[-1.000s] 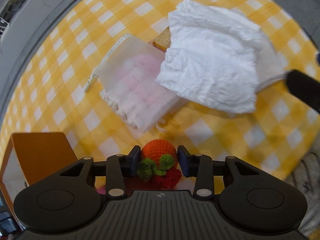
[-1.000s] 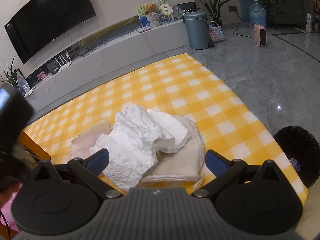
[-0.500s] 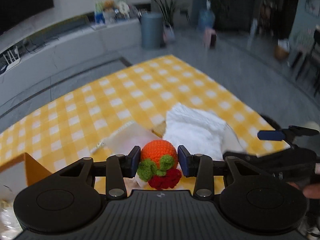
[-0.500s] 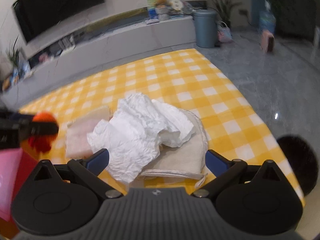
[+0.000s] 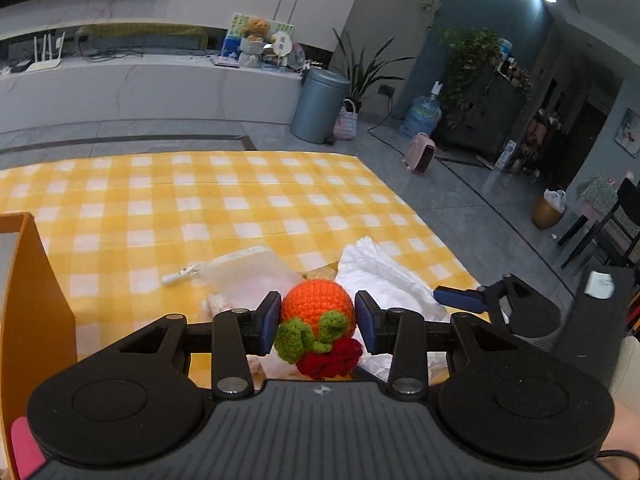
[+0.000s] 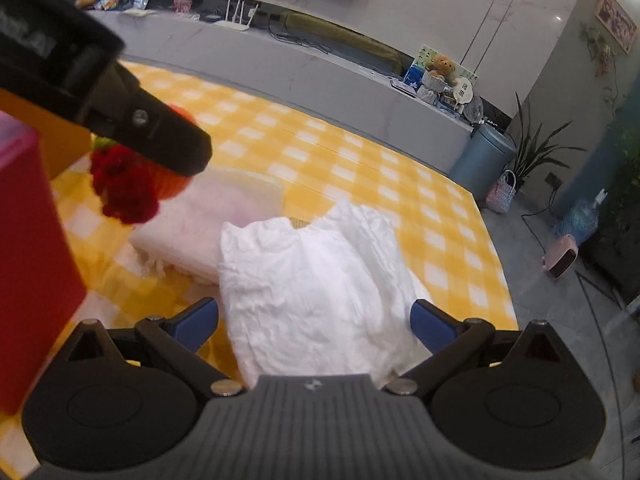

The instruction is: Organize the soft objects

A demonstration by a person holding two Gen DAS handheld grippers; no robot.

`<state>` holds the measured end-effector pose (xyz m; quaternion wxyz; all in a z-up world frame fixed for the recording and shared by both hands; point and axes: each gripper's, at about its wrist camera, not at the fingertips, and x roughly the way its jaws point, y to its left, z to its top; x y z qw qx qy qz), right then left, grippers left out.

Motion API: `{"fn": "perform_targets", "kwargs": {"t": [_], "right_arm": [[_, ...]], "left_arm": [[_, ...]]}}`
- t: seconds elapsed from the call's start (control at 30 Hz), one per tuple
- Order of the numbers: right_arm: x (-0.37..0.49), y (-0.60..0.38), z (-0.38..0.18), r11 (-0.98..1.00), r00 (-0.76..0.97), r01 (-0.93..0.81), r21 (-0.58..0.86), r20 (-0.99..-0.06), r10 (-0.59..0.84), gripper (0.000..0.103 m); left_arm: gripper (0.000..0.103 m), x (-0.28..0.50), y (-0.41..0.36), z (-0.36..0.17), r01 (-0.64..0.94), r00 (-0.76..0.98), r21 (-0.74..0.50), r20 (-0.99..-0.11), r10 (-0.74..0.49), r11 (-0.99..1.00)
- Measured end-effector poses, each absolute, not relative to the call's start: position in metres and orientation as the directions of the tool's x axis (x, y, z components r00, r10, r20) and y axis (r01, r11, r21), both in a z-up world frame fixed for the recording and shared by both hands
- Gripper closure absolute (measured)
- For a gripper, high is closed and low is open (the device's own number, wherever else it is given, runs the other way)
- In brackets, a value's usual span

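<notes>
My left gripper is shut on a crocheted orange toy with green leaves and a red tuft, held above the yellow checked table. From the right wrist view the same toy hangs under the left gripper's dark finger at upper left. My right gripper stands open, its blue pads either side of a crumpled white cloth below it. A folded pale pink towel lies left of that cloth. In the left wrist view the white cloth and a pale pouch lie behind the toy.
An orange box stands at the table's left edge, with a red box beside it. Grey floor, a round bin and a white media bench lie beyond the table. The table's right edge drops to the floor.
The left gripper tilted up from looking down at the cloths to looking across the table, still holding the toy. The right gripper dropped closer over the white cloth and rolled.
</notes>
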<state>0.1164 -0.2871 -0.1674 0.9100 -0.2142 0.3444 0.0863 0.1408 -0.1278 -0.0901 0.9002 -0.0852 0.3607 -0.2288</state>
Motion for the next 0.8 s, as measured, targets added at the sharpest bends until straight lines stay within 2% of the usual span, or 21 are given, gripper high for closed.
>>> {"fn": "perform_targets", "kwargs": {"t": [0.23,0.27,0.37,0.4,0.47,0.5,0.57,0.6,0.67,0.73,0.8], "right_arm": [[0.141,-0.295,-0.18,0.918,0.719,-0.272,-0.289,-0.695,-0.006,0.003],[0.141,-0.297,-0.181,0.916,0.714,-0.286,-0.281,-0.7,0.008,0.006],[0.139,-0.3,-0.177,0.926,0.696,-0.295,-0.237,-0.717,0.038,0.027],[0.138,-0.301,-0.175,0.93,0.697,-0.294,-0.218,-0.716,0.053,0.031],[0.131,-0.299,-0.17,0.928,0.697,-0.31,-0.209,-0.713,0.072,0.051],[0.127,-0.297,-0.168,0.922,0.698,-0.319,-0.218,-0.713,0.073,0.054],[0.116,-0.292,-0.165,0.905,0.707,-0.328,-0.27,-0.706,0.045,0.067],[0.111,-0.293,-0.163,0.903,0.706,-0.329,-0.278,-0.707,0.039,0.069],[0.101,-0.298,-0.153,0.916,0.699,-0.321,-0.242,-0.713,0.057,0.083],[0.091,-0.311,-0.136,0.948,0.697,-0.274,-0.161,-0.712,0.081,0.083],[0.078,-0.328,-0.116,0.968,0.681,-0.252,-0.012,-0.713,0.169,0.083]], "left_arm": [[0.057,0.137,-0.122,-0.09,0.337,0.653,-0.336,-0.59,-0.475,0.88],[0.057,0.137,-0.124,-0.089,0.337,0.655,-0.328,-0.592,-0.47,0.883],[0.057,0.133,-0.126,-0.089,0.352,0.66,-0.31,-0.587,-0.469,0.883],[0.057,0.133,-0.127,-0.089,0.346,0.662,-0.296,-0.595,-0.455,0.89],[0.057,0.135,-0.131,-0.091,0.306,0.669,-0.26,-0.626,-0.401,0.916],[0.057,0.135,-0.133,-0.091,0.306,0.663,-0.256,-0.634,-0.398,0.917],[0.057,0.136,-0.133,-0.092,0.303,0.66,-0.249,-0.642,-0.391,0.92],[0.057,0.136,-0.133,-0.092,0.298,0.658,-0.247,-0.647,-0.385,0.922],[0.057,0.137,-0.131,-0.092,0.294,0.658,-0.252,-0.646,-0.387,0.922],[0.057,0.138,-0.129,-0.092,0.284,0.656,-0.258,-0.65,-0.384,0.923],[0.057,0.14,-0.128,-0.092,0.273,0.651,-0.264,-0.657,-0.38,0.925]]}}
